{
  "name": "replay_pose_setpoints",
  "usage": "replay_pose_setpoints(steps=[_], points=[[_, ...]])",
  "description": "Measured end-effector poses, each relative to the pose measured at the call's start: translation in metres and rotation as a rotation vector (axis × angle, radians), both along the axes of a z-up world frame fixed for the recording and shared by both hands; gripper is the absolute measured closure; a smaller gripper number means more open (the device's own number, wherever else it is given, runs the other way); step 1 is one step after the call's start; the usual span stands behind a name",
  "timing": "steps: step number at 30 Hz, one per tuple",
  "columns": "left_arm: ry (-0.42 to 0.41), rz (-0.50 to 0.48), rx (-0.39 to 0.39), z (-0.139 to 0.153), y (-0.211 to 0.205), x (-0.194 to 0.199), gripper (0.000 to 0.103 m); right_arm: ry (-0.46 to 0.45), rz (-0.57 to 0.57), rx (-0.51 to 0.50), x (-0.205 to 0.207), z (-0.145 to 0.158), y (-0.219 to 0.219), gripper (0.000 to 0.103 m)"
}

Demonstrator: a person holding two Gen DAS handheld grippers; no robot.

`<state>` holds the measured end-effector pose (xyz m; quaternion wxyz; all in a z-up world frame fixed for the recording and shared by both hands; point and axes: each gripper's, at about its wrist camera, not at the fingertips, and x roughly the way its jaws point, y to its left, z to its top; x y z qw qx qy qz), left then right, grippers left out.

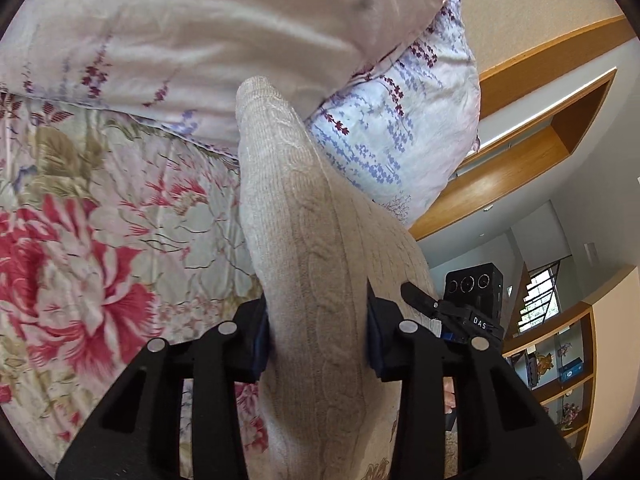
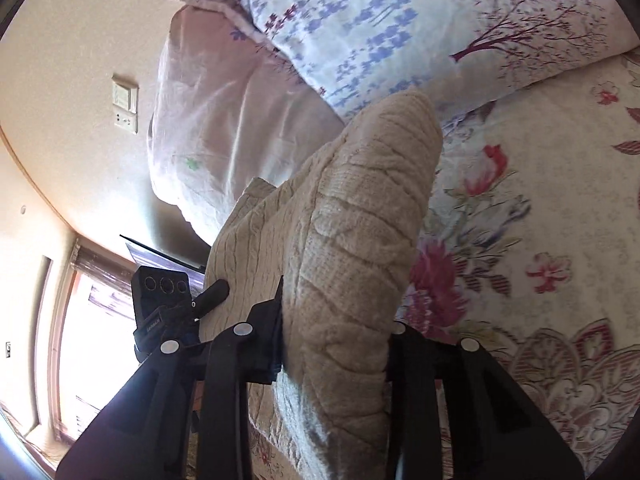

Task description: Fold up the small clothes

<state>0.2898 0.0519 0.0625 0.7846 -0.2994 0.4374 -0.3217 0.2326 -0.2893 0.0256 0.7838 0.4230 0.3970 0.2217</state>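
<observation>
Both grippers closed on fabric, pointing forward and slightly downward.

Left gripper [image 1: 318, 338]: both black fingers clamp a fold of the beige knit garment [image 1: 304, 240]. Right gripper [image 2: 334, 340]: jaws pinch another fold of it; the two grippers sit side by side.

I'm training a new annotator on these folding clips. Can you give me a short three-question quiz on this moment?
1. True or false: the left gripper is clamped on the beige knit garment.
2. What does the right gripper hold? A) pillow B) the knit garment C) nothing
3. What pattern covers the bedspread?

Key: 1 true. 2 B. 3 Floral, with large pink flowers.
</observation>
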Motion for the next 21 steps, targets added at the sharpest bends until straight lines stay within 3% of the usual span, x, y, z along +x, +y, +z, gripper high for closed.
replay_pose_setpoints(steps=[5,9,11,18,21], points=[[0.027,0.012,0.023,-0.015,0.028,-0.007,0.065,0.002,0.020,-0.052,0.001,-0.005,0.030,0.074],[0.097,0.020,0.058,-0.047,0.039,-0.003,0.064,0.077,0.023,-0.119,0.006,-0.026,0.048,0.074],[0.109,0.023,0.030,-0.058,0.044,-0.003,0.063,0.088,0.006,-0.115,0.003,-0.032,0.047,0.074],[0.077,0.044,0.065,-0.065,0.040,-0.004,0.054,0.163,-0.049,-0.063,0.004,-0.051,0.043,0.070],[0.052,0.061,0.120,-0.056,0.035,-0.003,0.044,0.163,-0.031,-0.090,0.004,-0.043,0.042,0.062]])
